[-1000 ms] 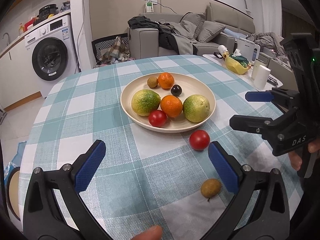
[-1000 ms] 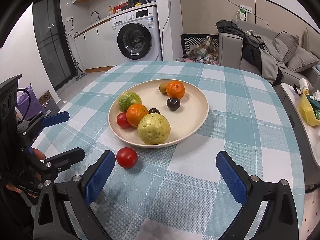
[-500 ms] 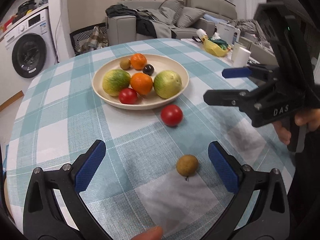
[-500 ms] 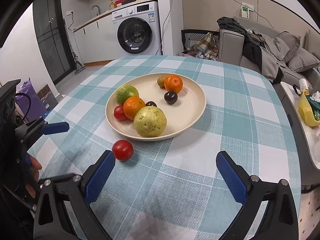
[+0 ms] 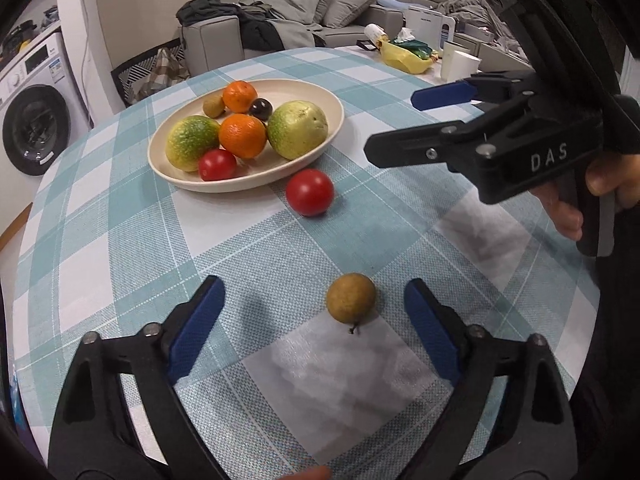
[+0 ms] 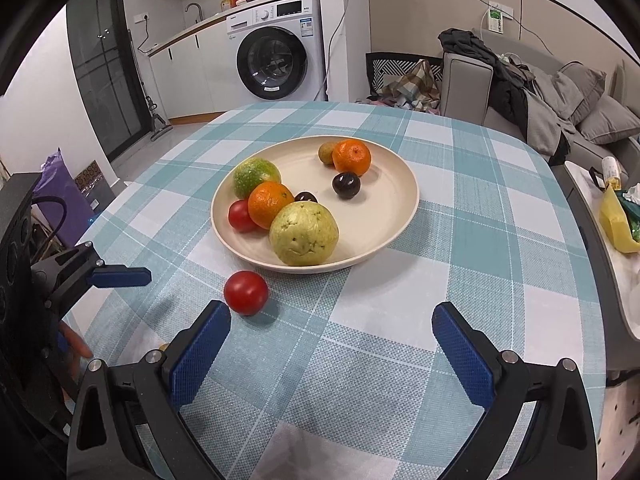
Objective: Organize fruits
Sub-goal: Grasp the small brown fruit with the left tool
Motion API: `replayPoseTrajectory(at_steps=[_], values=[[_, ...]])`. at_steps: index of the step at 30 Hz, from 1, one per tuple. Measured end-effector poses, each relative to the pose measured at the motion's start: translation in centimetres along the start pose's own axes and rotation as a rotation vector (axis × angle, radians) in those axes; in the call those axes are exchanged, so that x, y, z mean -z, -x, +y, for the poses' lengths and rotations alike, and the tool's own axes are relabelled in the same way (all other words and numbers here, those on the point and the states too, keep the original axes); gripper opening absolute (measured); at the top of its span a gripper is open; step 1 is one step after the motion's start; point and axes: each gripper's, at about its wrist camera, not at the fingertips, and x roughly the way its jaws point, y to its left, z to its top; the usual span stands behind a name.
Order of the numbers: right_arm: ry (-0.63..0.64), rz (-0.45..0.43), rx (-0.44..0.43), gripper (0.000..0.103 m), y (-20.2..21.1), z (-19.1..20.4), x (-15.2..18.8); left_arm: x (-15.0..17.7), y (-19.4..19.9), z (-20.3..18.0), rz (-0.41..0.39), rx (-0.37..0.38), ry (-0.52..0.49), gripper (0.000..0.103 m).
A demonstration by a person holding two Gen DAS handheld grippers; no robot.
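A cream plate [image 5: 332, 98] [image 6: 396, 220] on the checked tablecloth holds several fruits: oranges, green-yellow fruits, a red tomato, dark plums and a small brown fruit. A loose red tomato [image 5: 309, 192] [image 6: 245, 293] lies on the cloth just in front of the plate. A small brown fruit [image 5: 351, 298] lies nearer, between my left gripper's open fingers, closer to the right one. My left gripper [image 5: 314, 312] is open and empty. My right gripper [image 6: 330, 340] is open and empty, its left fingertip [image 6: 208, 332] close to the loose tomato.
The right gripper also shows in the left wrist view [image 5: 500, 148], held over the table's right side. A side table with a yellow bag [image 5: 408, 58] and white cups stands beyond the table. A sofa and a washing machine [image 6: 276, 56] stand behind.
My left gripper has moved forward and down, so the small brown fruit now lies between its fingers. My right gripper has drawn back slightly; the loose tomato sits nearer its left finger.
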Motion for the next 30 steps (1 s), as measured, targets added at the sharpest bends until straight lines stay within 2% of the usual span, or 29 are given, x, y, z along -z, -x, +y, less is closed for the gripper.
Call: replayPoseTrajectory(at_steps=[1,3,7,11,12,18,30], values=[[-0.001,-0.001,-0.001,0.103,0.0,0.0,0.0,0.1,-0.1,-0.1,0.006,0.008,-0.004,0.079],[0.001,0.000,0.001,0.103,0.0,0.0,0.0,0.2,-0.2,-0.1,0.014,0.018,-0.012,0.065],[-0.003,-0.002,-0.001,0.103,0.0,0.0,-0.1,0.4,-0.1,-0.5,0.007,0.051,-0.031,0.051],[-0.003,-0.001,-0.003,0.103,-0.2,0.1,-0.1,0.5,-0.3,-0.6,0.015,0.082,-0.037,0.025],[-0.002,0.000,-0.003,0.103,-0.3,0.2,-0.1,0.5,-0.4,-0.5,0.016,0.090,-0.034,0.022],[0.008,0.003,-0.009,0.103,-0.4,0.6,0.0,0.3,0.2,-0.1,-0.011,0.097,-0.008,0.022],[-0.023,0.017,-0.049,0.102,-1.4,1.2,0.0,-0.6,1.7,2.7,-0.113,0.044,0.100,0.022]])
